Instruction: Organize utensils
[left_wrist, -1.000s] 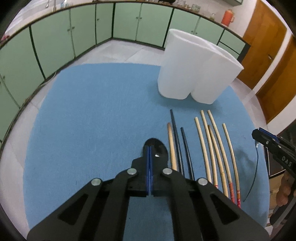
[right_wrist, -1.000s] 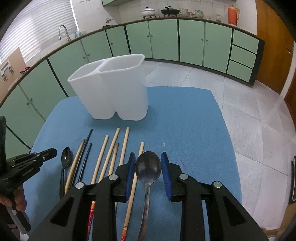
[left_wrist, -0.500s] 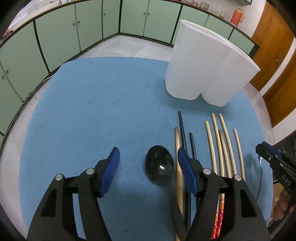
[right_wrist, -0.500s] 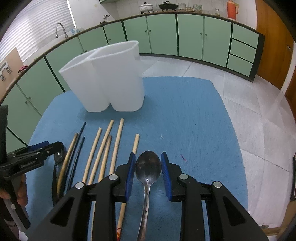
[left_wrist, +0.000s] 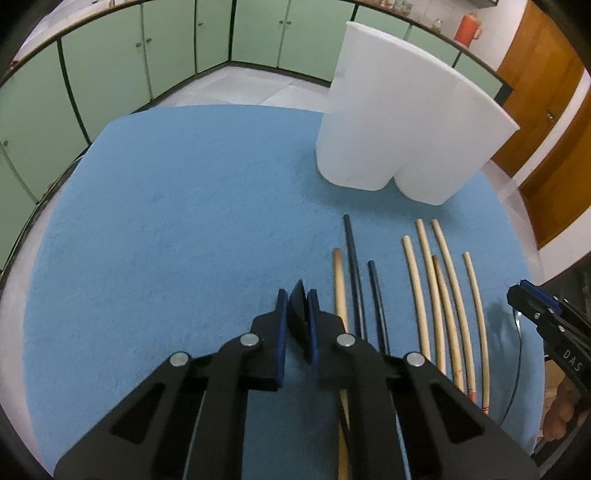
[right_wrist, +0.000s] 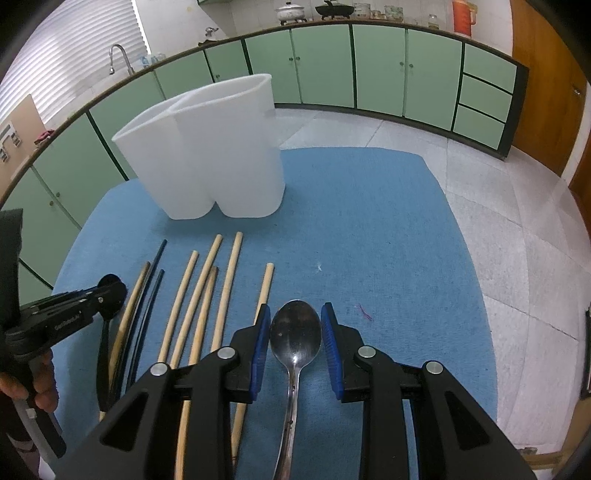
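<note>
- Left wrist view: my left gripper (left_wrist: 295, 314) is clamped on the bowl of the dark spoon (left_wrist: 297, 308), turned edge-up between the pads, at about six o'clock on the blue mat (left_wrist: 166, 221). The chopsticks (left_wrist: 436, 295) lie in a row toward four o'clock; the white holder (left_wrist: 406, 136) stands at one o'clock, well apart.
- Right wrist view: my right gripper (right_wrist: 295, 332) grips the steel spoon (right_wrist: 295, 332) by the bowl's edges, at six o'clock. The holder (right_wrist: 210, 151) at eleven o'clock looks empty as far as I can see in.
- Judging by that, nothing is sorted yet: both spoons and every chopstick remain.
</note>
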